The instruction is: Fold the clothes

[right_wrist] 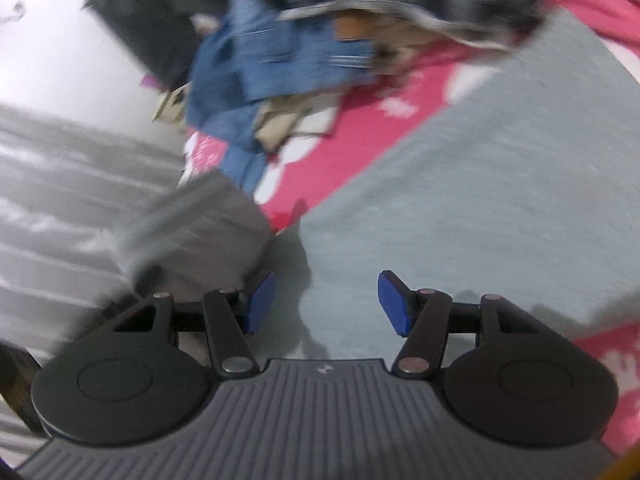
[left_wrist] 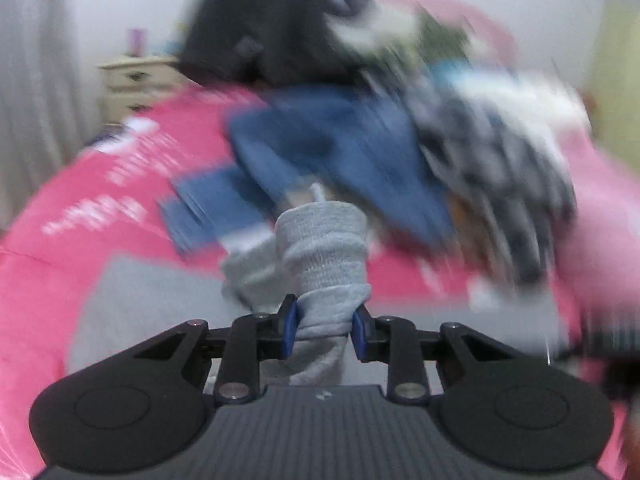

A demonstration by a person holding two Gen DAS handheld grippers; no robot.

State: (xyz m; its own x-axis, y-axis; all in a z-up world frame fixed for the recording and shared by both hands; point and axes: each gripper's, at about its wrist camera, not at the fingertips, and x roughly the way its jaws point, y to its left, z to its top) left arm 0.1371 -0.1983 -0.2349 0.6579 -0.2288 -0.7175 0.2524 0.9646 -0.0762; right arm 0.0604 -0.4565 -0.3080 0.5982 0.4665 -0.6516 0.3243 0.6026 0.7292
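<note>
In the left wrist view my left gripper [left_wrist: 325,326] is shut on a bunched part of a light grey knit garment [left_wrist: 324,248] with a ribbed cuff, held above the bed. More of the grey garment [left_wrist: 152,304] lies flat on the pink bedcover below. In the right wrist view my right gripper [right_wrist: 326,304] is open and empty just above the flat grey garment [right_wrist: 460,184]. A lifted fold of grey cloth [right_wrist: 208,228] hangs blurred by its left finger.
A pink patterned bedcover [left_wrist: 80,208] lies under everything. A pile of clothes sits beyond: blue denim [left_wrist: 320,140], a black-and-white patterned piece [left_wrist: 500,168], also shown in the right wrist view [right_wrist: 280,60]. A cream nightstand [left_wrist: 136,80] stands far left. Both views are motion-blurred.
</note>
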